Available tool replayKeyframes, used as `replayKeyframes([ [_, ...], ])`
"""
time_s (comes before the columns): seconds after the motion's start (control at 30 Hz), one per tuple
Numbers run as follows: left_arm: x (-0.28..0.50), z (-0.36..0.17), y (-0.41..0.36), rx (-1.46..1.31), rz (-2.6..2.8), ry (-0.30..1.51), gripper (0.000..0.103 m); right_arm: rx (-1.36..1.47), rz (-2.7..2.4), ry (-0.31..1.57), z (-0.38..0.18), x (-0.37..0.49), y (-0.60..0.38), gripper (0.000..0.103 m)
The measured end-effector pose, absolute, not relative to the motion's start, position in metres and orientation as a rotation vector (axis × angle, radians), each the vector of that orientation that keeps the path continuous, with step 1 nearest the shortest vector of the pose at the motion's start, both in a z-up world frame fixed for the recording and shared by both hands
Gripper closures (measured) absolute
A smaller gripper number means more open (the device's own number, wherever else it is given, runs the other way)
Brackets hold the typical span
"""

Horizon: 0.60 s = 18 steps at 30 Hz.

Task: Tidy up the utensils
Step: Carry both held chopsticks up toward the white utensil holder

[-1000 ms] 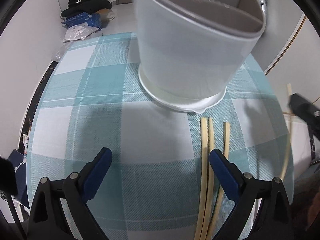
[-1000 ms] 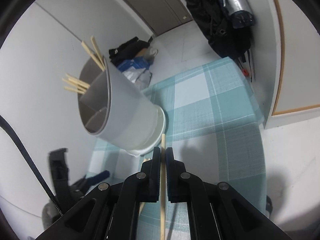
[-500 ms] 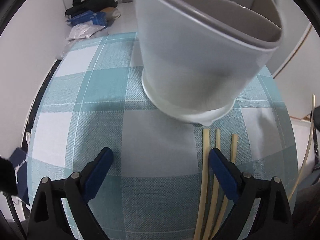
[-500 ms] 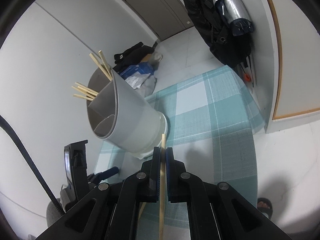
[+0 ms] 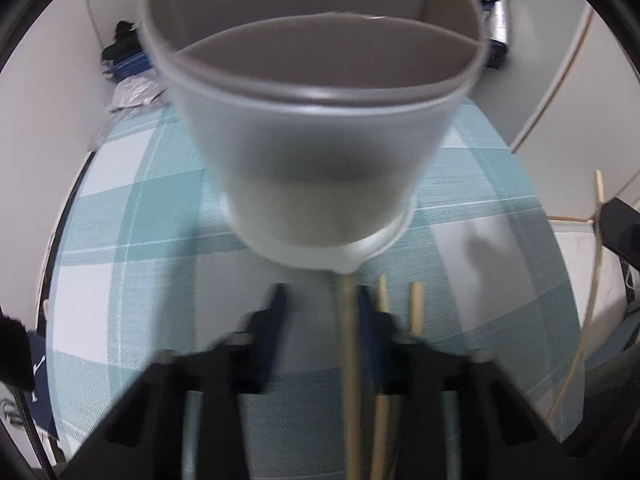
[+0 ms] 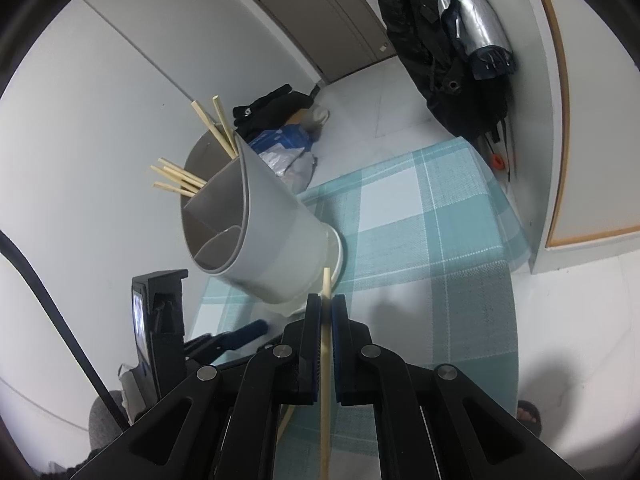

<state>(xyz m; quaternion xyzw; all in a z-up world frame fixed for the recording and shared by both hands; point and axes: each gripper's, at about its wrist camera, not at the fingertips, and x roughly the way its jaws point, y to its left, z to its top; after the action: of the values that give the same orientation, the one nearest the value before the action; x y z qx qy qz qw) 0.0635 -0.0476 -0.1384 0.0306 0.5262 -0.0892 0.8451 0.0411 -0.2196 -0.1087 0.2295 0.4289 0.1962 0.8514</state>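
Right gripper [image 6: 327, 312] is clenched on a single chopstick [image 6: 325, 380], which runs up between the blue pads and pokes out past them toward the base of the utensil holder [image 6: 260, 240]. Left gripper [image 5: 320, 320] has just been closing: its jaws now stand narrow, with one loose chopstick [image 5: 350, 360] lying between them on the tablecloth [image 5: 120, 220]; the picture is too blurred to tell whether the pads press on it. Two more chopsticks [image 5: 416, 308] lie just beside that one, outside the jaw, all with their tips near the holder's foot. Standing on the checked teal cloth, the grey holder has inner dividers, and a handful of chopsticks [image 6: 180, 180] lean out of its far compartment. Beyond the holder, dark clothes and a blue bag [image 6: 280, 140] lie on the floor.
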Motion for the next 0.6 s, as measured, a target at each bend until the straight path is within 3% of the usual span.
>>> replayKeyframes([
  [0.1,0.059,-0.138,-0.049,0.038,-0.205,1.119,0.099,0.464,0.413,0.893,-0.106,0.04,-0.216,0.099],
  [0.3,0.049,-0.128,-0.022,-0.1,-0.216,1.096,0.1,0.413,0.417,0.843,-0.096,0.035,-0.21,0.099],
  [0.6,0.016,-0.059,0.0,-0.181,-0.186,0.802,0.1,0.282,0.433,0.722,-0.072,0.013,-0.189,0.099],
])
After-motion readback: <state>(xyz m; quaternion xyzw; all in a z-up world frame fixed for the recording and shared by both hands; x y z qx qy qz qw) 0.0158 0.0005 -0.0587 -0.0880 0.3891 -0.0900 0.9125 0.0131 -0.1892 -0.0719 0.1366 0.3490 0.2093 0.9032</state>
